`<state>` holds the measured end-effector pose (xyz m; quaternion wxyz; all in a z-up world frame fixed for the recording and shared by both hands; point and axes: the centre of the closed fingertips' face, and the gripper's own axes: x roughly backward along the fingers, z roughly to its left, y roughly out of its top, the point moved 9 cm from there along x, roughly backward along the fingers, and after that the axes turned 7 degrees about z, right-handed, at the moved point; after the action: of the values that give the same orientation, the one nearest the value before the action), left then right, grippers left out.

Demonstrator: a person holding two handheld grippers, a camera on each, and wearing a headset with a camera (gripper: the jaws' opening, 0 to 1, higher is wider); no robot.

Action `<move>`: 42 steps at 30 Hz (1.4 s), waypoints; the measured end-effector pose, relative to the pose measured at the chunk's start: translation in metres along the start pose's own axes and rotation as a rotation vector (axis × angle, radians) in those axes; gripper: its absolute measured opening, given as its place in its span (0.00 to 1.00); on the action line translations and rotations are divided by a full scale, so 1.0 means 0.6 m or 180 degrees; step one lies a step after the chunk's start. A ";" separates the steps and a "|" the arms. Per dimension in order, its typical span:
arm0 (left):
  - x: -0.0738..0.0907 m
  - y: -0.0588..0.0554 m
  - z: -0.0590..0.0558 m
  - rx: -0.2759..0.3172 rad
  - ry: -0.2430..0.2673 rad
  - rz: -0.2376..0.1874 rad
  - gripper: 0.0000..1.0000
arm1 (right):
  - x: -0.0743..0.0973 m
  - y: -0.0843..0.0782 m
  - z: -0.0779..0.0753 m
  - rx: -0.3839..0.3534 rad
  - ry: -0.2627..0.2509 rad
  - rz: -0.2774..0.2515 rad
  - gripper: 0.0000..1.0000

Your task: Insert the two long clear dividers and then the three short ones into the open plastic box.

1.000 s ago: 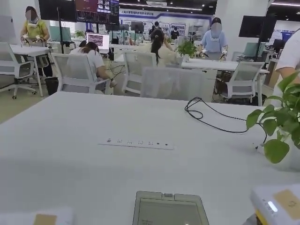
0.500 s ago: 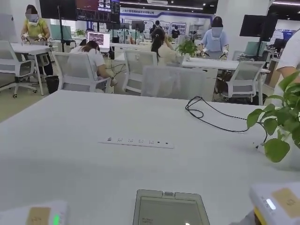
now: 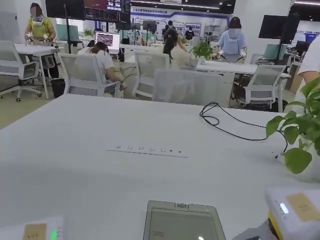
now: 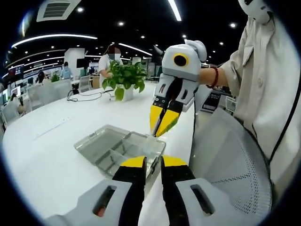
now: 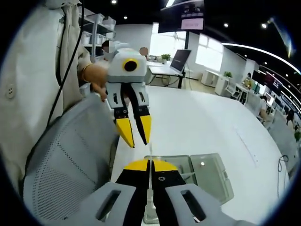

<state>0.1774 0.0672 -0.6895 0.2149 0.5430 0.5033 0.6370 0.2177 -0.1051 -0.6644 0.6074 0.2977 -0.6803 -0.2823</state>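
Note:
The clear plastic box [image 4: 120, 148] lies open near the table's front edge, and divider walls show inside its tray. Its edge [image 3: 182, 206] shows at the bottom of the head view. In the right gripper view the box [image 5: 209, 176] sits just past my right gripper [image 5: 150, 165], which is shut on a thin clear divider [image 5: 150, 151] seen edge-on. From the left gripper view, the right gripper [image 4: 160, 129] hangs over the box's near corner. My left gripper [image 4: 154, 165] is open with nothing between its jaws. It faces the right gripper from above the box, where the left gripper [image 5: 136, 134] shows its fingers apart.
A flush power strip [image 3: 148, 149] lies mid-table, with a black cable [image 3: 220, 120] behind it. A potted plant [image 3: 297, 135] stands at the right edge. A grey mesh chair back [image 4: 230, 160] is close to the person. Other people sit at desks beyond.
The head camera has shifted slightly. A gripper's housing at the bottom left edge rose a little into view. The box and table items have not moved.

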 end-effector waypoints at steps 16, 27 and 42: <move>-0.006 -0.013 -0.006 0.0295 0.0229 -0.0205 0.38 | -0.016 -0.010 -0.032 -0.0254 -0.0205 0.0149 0.02; -0.014 -0.018 -0.001 0.0362 0.0427 -0.0237 0.55 | -0.033 -0.018 -0.048 -0.0403 -0.0264 0.0241 0.02; -0.020 -0.028 0.007 0.0492 0.0577 -0.0235 0.75 | -0.057 -0.028 -0.058 -0.0432 -0.0232 0.0343 0.02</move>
<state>0.1805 0.0660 -0.7099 0.1493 0.4791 0.5879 0.6344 0.2564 -0.0917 -0.6957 0.6154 0.2084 -0.6962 -0.3052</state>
